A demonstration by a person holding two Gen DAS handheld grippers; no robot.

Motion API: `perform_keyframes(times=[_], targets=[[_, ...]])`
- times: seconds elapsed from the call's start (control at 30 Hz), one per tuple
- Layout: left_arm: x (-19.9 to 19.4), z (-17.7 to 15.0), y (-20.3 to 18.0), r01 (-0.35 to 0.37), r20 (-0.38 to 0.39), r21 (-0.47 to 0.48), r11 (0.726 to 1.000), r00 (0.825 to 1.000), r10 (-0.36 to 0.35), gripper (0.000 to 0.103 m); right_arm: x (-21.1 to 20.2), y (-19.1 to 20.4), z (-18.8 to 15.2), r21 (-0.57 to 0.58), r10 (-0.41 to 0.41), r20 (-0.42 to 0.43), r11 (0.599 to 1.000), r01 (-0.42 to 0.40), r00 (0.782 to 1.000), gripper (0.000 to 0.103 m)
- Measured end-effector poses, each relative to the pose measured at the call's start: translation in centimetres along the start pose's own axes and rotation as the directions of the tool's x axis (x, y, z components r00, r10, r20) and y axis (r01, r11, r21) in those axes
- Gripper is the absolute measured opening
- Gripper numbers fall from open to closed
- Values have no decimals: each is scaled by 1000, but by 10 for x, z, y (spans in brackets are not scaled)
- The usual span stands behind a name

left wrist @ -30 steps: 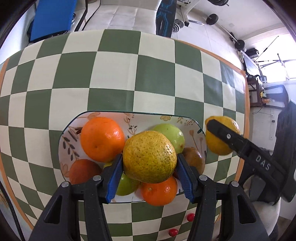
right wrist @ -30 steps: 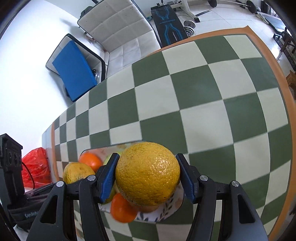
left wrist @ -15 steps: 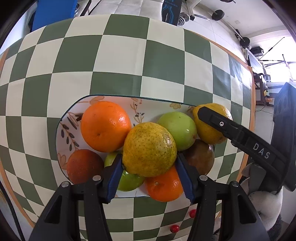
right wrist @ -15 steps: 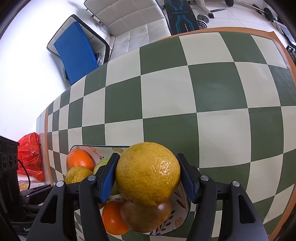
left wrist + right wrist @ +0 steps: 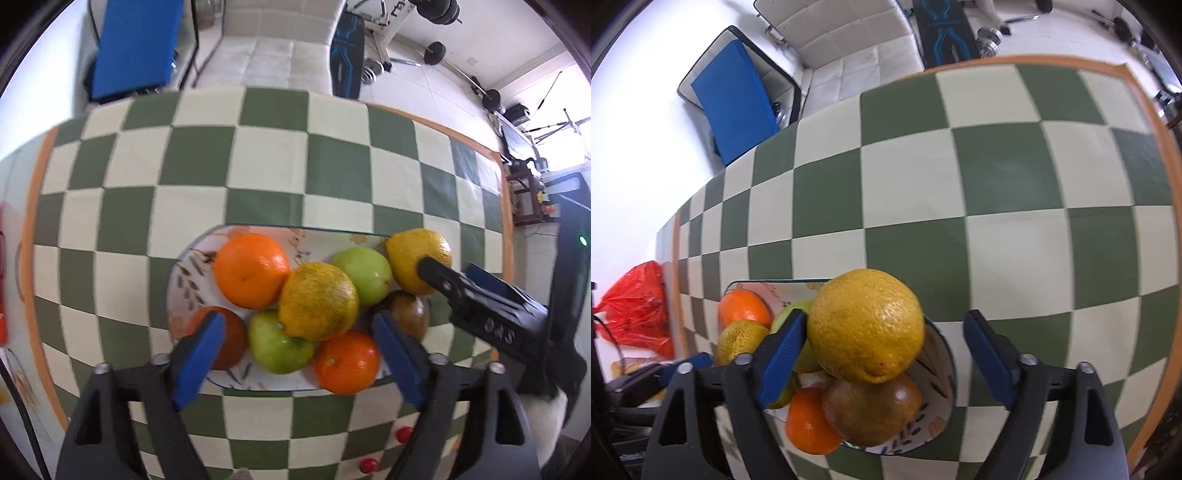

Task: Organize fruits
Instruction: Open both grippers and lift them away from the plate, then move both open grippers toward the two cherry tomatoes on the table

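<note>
Tool pair both spread: left tool [image 5: 297, 354] over speckled orange [image 5: 318, 301], right tool [image 5: 884, 360] around yellow orange [image 5: 866, 325], plate [image 5: 177, 280] on tabletop [image 5: 258, 173]

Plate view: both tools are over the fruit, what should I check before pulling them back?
1. Left tool open: ok.
2. Left tool clear of the speckled citrus: ok, gaps on both sides.
3. Right tool open: ok.
4. Right tool clear of the yellow citrus: not ok, its left pad seems to touch the fruit.
5. Yellow citrus stable: cannot tell; it sits on the brown fruit near the plate rim.
</note>
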State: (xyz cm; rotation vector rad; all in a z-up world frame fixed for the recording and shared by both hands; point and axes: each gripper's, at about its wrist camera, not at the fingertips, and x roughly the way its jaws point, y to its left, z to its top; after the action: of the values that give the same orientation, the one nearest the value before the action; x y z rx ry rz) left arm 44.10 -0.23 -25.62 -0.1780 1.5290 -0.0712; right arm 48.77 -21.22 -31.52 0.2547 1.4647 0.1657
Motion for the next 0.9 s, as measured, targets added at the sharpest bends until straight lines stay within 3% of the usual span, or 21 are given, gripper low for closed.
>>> perform_keyframes(times=[0.1,0.23,0.53,0.9], targets=[[-6,-8,7,-70,40,4,998,997,70,98,-18,12,-18,-53,-120,60,991,123,991,97],[-8,-25,17,-126,74,4,992,989,126,99,-33,25,-46,-91,-177,104,978,186,979,98],[-24,-73,23,-171,148,11,985,975,167,99,-64,35,-101,-71,-190,147,977,202,971,99],[-84,-126,16,-163,278,12,987,948,153,99,-129,48,-150,-70,-186,252,975,210,950,99]])
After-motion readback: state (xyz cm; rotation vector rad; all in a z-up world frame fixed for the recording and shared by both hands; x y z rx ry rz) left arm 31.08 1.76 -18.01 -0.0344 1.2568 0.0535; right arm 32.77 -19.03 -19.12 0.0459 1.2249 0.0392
